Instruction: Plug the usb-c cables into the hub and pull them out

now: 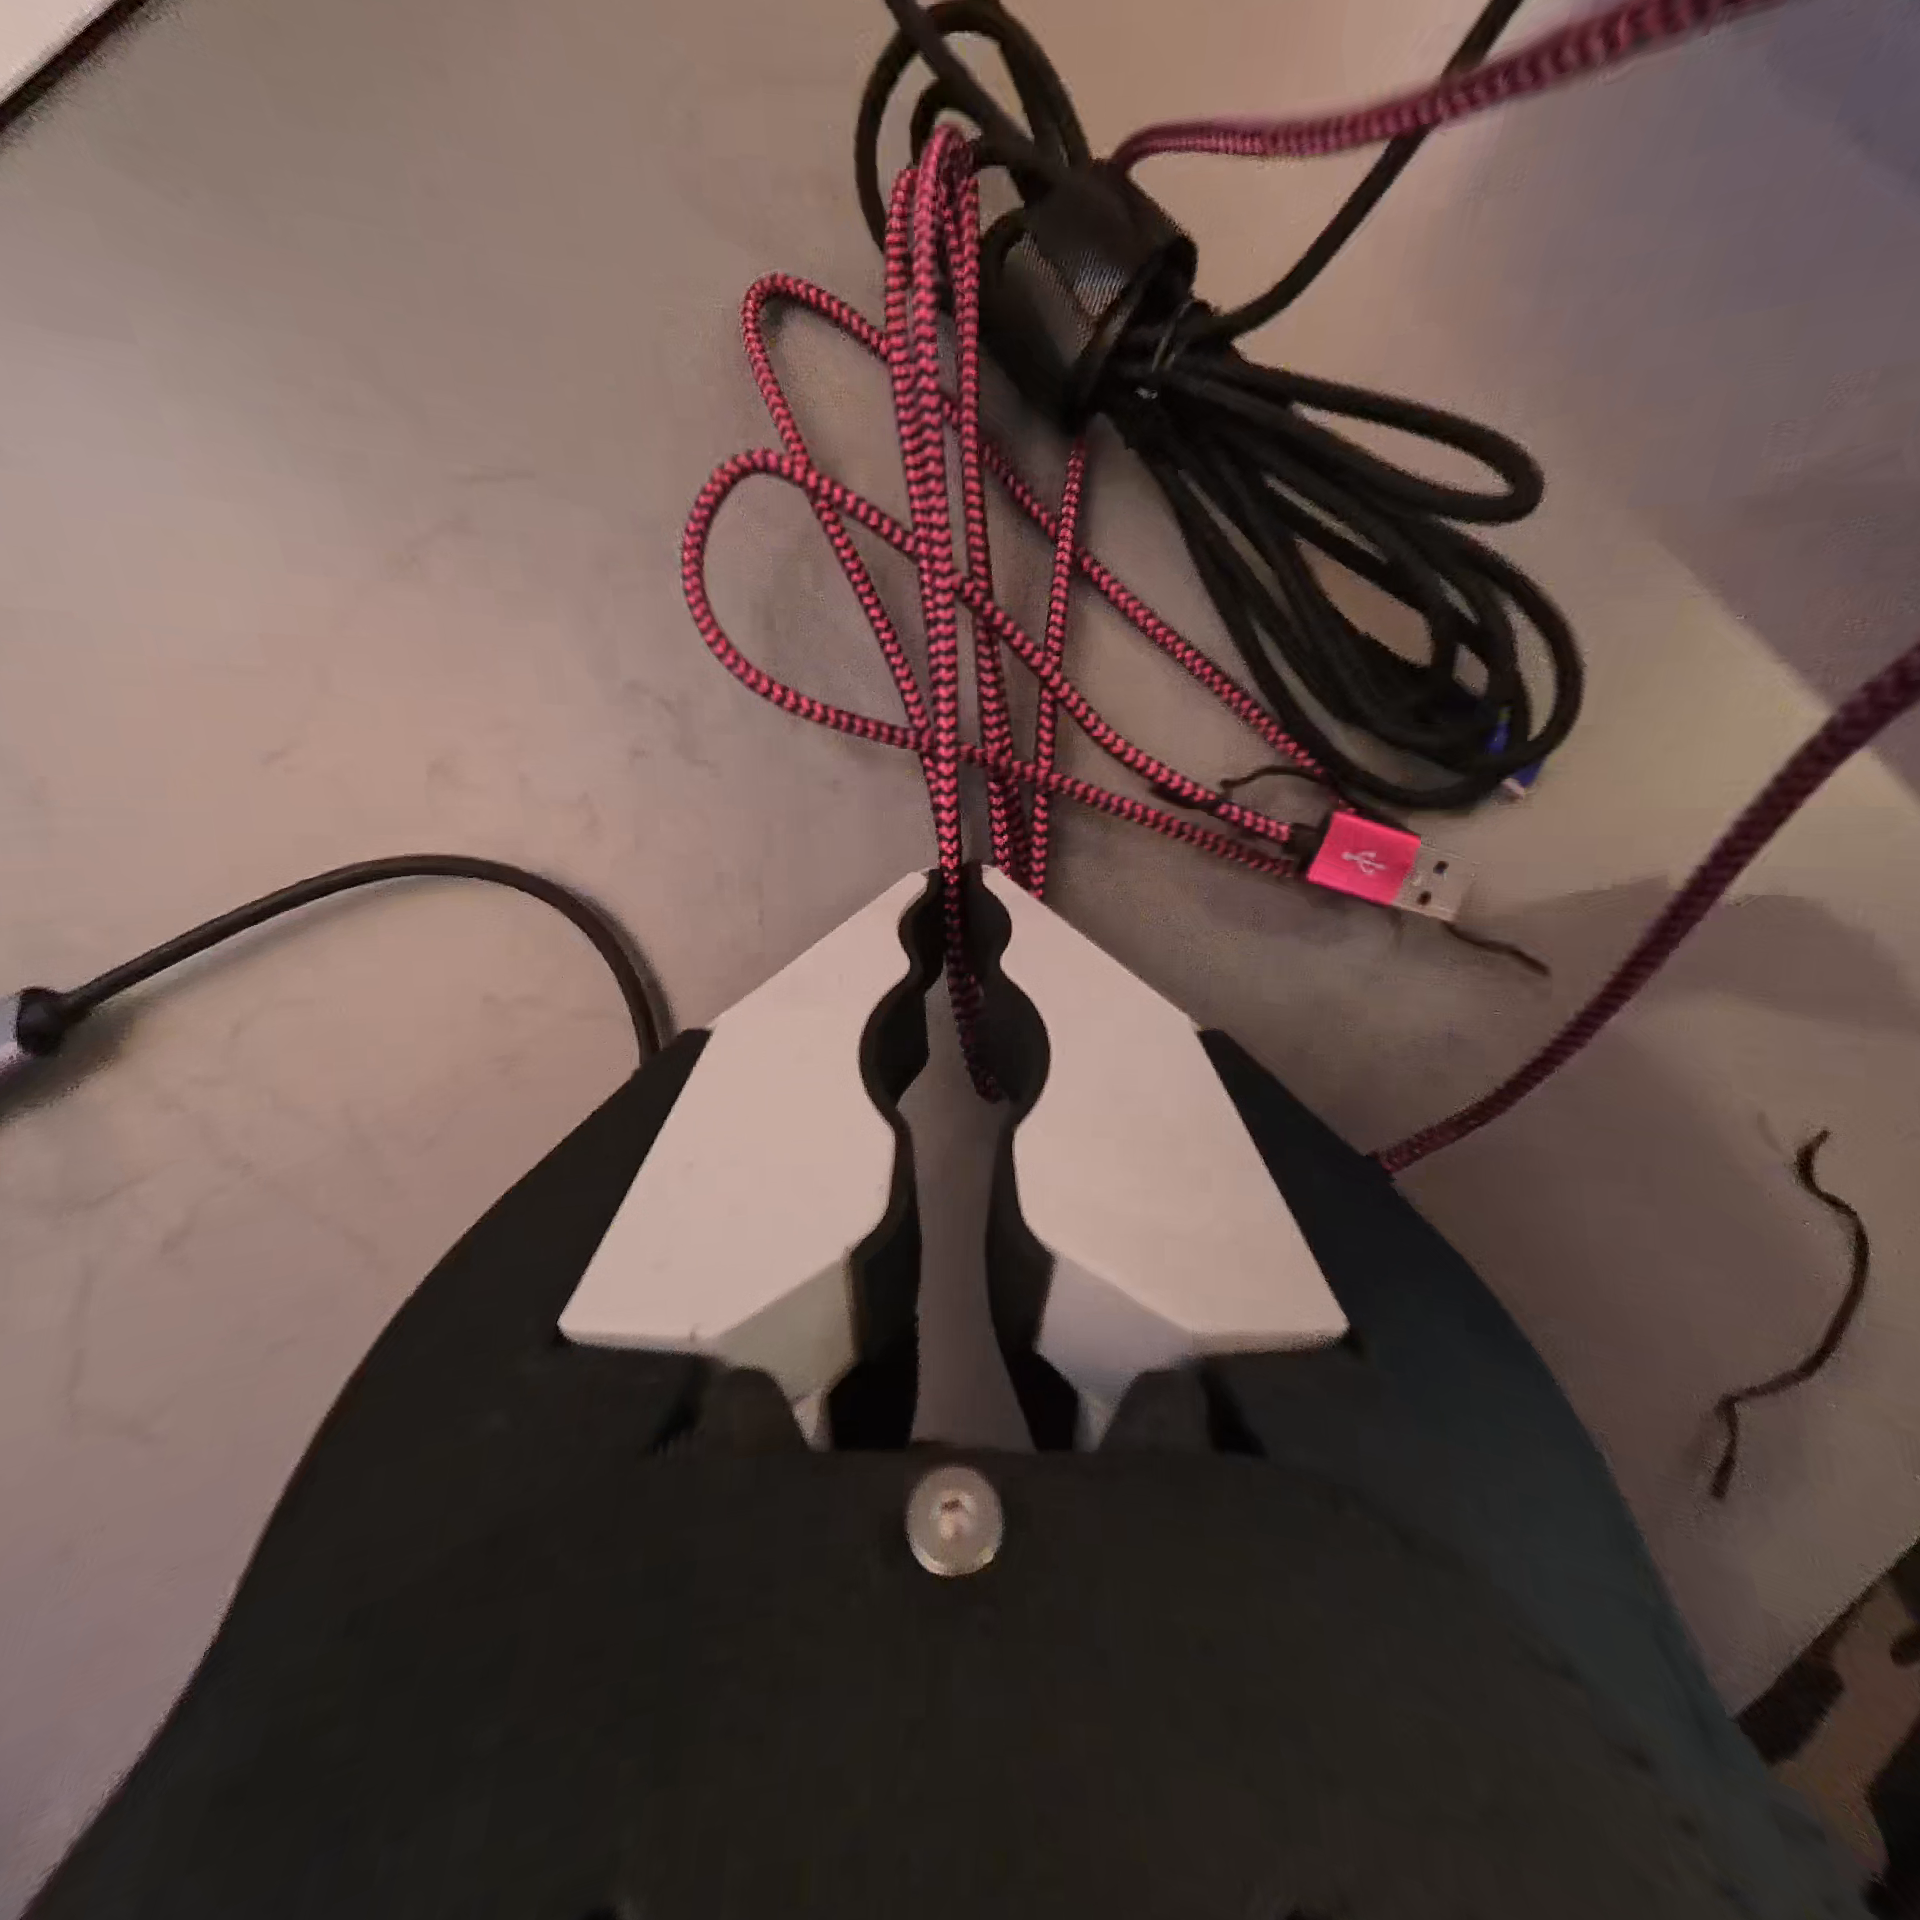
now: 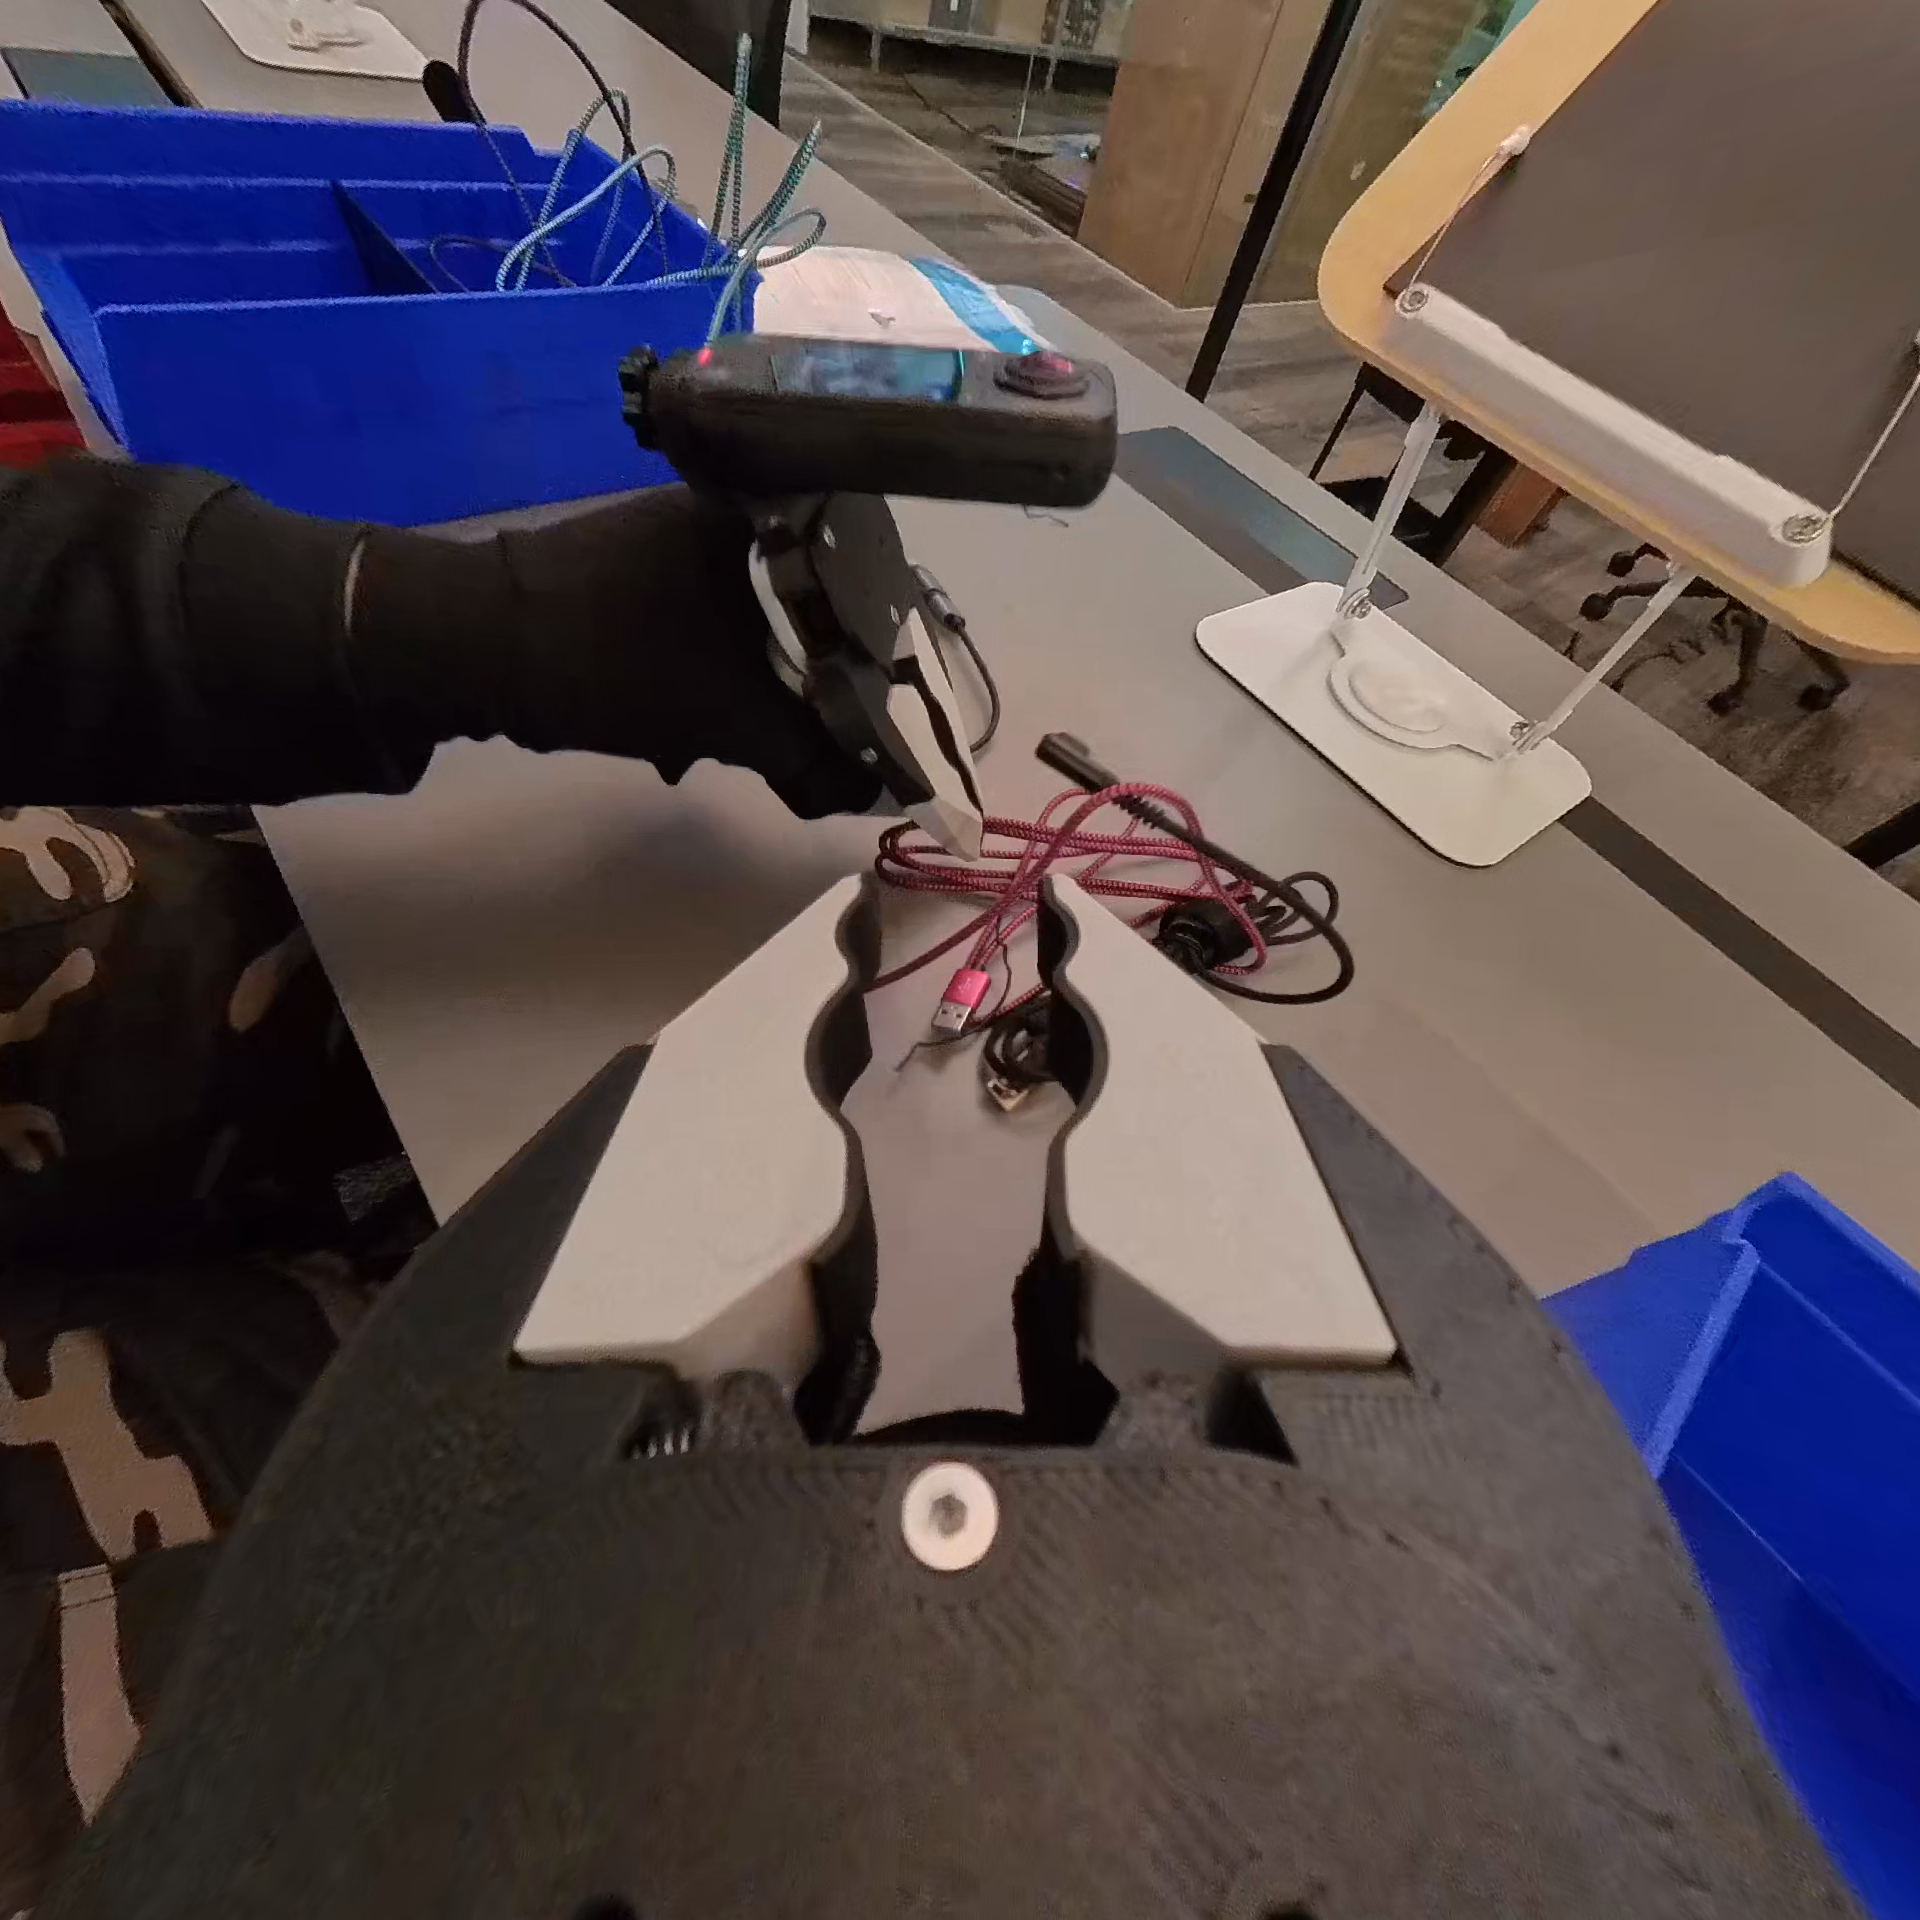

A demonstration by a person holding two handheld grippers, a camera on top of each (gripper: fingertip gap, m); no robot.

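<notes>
Left gripper (image 1: pixel 954 883) pinched narrow on strands of the red cable (image 1: pixel 940 623), gripped mid-run, well apart from either plug. Right gripper (image 2: pixel 956 894) spread wide, empty, hovering above the heap. Cable braided red and black, looped loosely on the grey table (image 1: pixel 364 520), tangled with a strapped black cable (image 1: pixel 1351 499); pink-sleeved plug (image 1: pixel 1361 864) lying free beside the loops. Judged light, limp, non-slip by its weave; no push transmitted through the cord. Best grip: the rigid plug sleeve, not the braid. Hub body not clearly seen.
</notes>
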